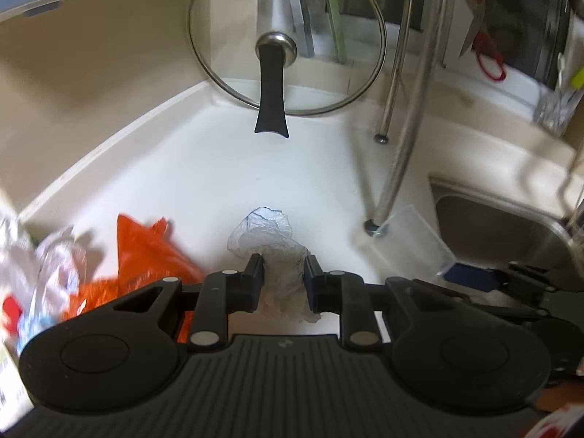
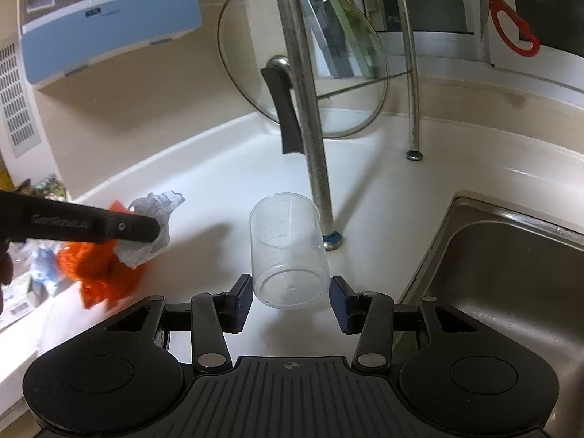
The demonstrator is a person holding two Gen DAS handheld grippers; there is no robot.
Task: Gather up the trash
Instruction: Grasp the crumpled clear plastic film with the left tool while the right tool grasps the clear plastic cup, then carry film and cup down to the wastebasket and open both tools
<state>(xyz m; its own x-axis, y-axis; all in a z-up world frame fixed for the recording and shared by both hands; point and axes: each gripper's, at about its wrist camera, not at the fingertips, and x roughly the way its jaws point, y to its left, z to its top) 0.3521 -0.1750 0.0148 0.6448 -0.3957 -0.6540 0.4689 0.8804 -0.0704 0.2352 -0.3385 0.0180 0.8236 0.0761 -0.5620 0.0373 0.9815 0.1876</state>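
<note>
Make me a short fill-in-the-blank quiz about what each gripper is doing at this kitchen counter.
1. The left gripper is shut on a crumpled ____ wrapper.
2. The measuring cup sits between the open fingers of the ____ gripper.
3. The net bag beside the wrapper is ____.
4. The glass lid has a ____ handle.

Missing words: plastic; right; orange; black

Both wrist views look down close over the counter toward the glass lid, the right view nearer the sink.
</note>
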